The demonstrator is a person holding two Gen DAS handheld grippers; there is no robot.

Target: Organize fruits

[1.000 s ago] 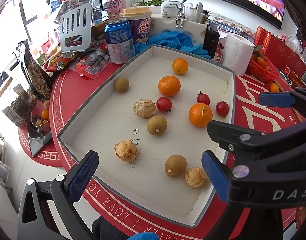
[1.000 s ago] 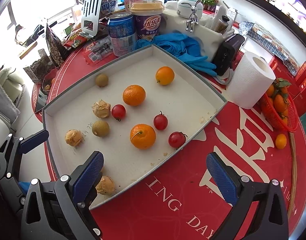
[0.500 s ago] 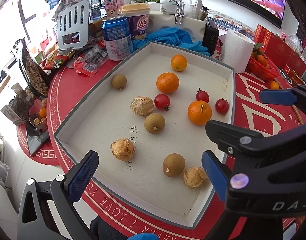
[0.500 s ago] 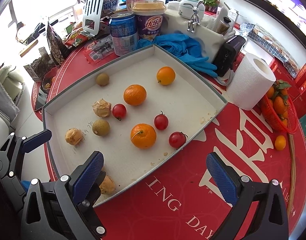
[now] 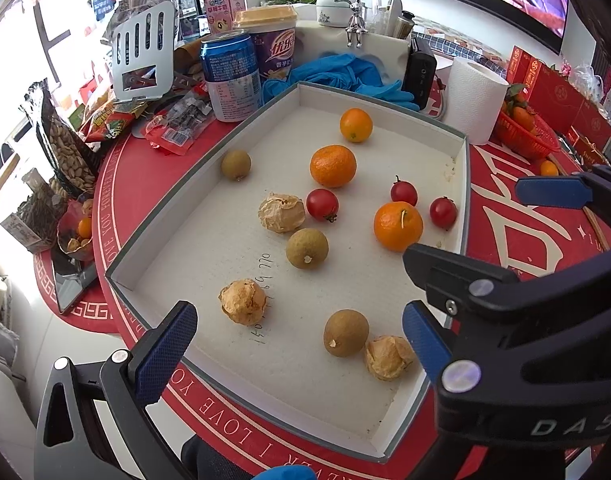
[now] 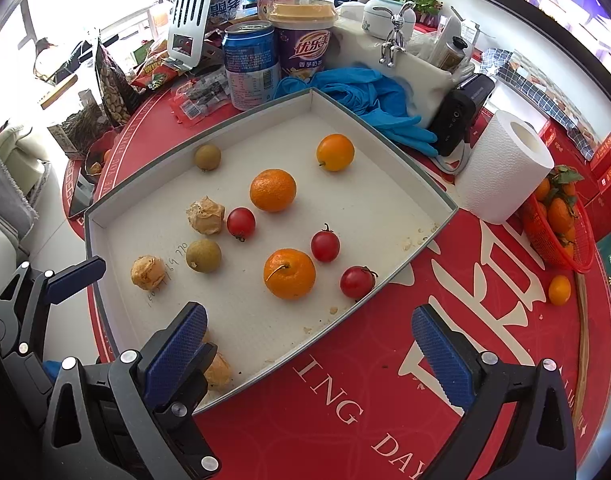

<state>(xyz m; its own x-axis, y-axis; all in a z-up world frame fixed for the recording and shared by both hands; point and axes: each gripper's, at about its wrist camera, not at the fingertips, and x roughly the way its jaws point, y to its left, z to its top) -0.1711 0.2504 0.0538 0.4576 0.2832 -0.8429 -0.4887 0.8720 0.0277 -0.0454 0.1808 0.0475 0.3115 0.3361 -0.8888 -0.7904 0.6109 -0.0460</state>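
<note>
Left tongs [image 5: 297, 342] gape over tray [image 5: 463, 184] near edge; right tongs [image 6: 309, 354] gape (empty) beside rim.

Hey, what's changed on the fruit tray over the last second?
Very little. The left gripper has eased slightly forward over the white tray, jaws open and empty; the right gripper has barely shifted, also open. No fruit was grasped or moved: the oranges, cherry tomatoes and longans lie where they were.
</note>
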